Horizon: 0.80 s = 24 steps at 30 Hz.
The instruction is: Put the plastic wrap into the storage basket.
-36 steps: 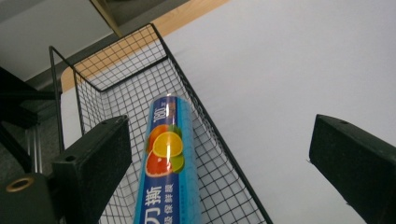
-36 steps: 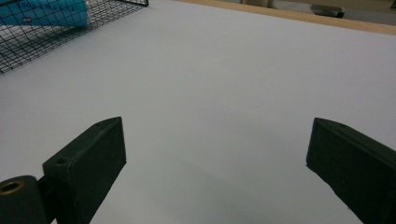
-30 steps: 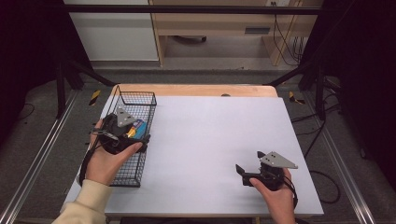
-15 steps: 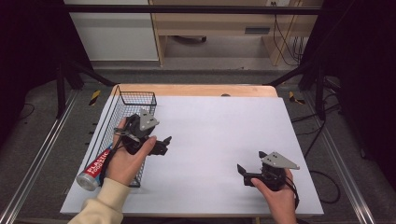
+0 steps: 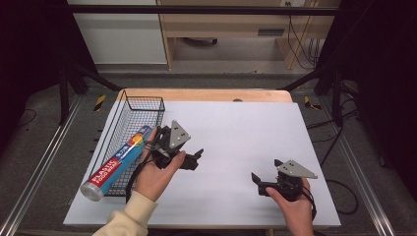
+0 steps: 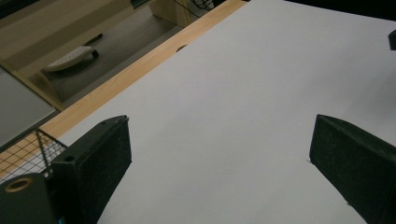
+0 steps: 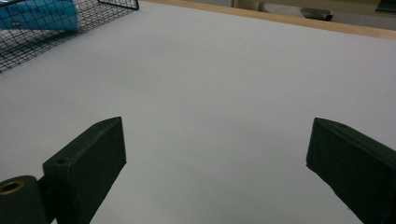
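Observation:
A blue box of plastic food wrap (image 5: 118, 161) lies lengthwise in the black wire basket (image 5: 143, 104) at the table's left, its near end sticking out over the basket's front. My left gripper (image 5: 195, 158) hovers just right of the basket over the white table (image 5: 246, 132), open with nothing between its jaws (image 6: 219, 158). My right gripper (image 5: 258, 183) rests near the front right of the table, also open and empty (image 7: 217, 163). The right gripper view shows the basket (image 7: 116, 4) and the blue box (image 7: 39, 16) at its upper left.
The wooden back edge of the table (image 5: 206, 94) has a small hole. Beyond it stands a wooden shelf unit (image 5: 236, 29) with cables on the floor. Metal rails (image 5: 39, 162) run along both sides of the table.
My left gripper has come out of the basket and moved right over the white table, leaving the food wrap box lying in the basket. The right gripper has stayed put.

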Each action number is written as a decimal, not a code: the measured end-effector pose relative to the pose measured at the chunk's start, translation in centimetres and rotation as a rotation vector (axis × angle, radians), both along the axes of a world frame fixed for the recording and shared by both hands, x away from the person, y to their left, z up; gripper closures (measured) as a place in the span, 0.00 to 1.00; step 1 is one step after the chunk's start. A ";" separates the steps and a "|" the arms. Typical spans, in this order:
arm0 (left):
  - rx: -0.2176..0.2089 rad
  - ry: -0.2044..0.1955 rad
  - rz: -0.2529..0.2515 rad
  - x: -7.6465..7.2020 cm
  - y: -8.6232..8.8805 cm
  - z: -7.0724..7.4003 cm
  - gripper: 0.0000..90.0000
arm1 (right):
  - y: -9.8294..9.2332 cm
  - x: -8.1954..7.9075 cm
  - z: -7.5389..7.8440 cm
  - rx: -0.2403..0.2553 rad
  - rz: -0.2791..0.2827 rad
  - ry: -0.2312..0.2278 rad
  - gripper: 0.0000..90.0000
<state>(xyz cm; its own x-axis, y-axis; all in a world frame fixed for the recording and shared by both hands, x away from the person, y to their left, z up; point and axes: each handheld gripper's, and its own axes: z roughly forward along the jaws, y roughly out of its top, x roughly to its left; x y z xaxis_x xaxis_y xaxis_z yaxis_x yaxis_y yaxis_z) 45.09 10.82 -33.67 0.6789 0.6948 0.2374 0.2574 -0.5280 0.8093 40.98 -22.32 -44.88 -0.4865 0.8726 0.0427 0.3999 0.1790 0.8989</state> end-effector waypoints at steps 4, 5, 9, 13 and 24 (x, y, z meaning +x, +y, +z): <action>-0.006 0.007 -0.025 -0.3 -1.0 -0.8 0.06 | -0.1 0.0 0.0 0.004 -0.002 -0.004 0.06; -0.008 0.010 -0.031 -0.3 -1.3 -1.1 0.06 | -0.1 0.0 0.0 0.006 -0.005 -0.002 0.06; -0.002 0.022 -0.051 -0.4 -2.2 -2.4 0.06 | -0.2 0.0 0.0 0.002 -0.008 -0.005 0.06; 0.014 0.012 -0.056 -0.4 -2.9 -3.7 0.06 | -0.2 -0.1 0.0 -0.002 -0.006 -0.003 0.06; 0.000 0.073 -0.096 -0.3 -4.5 -6.5 0.06 | -0.8 -0.1 0.0 -0.004 -0.025 -0.004 0.06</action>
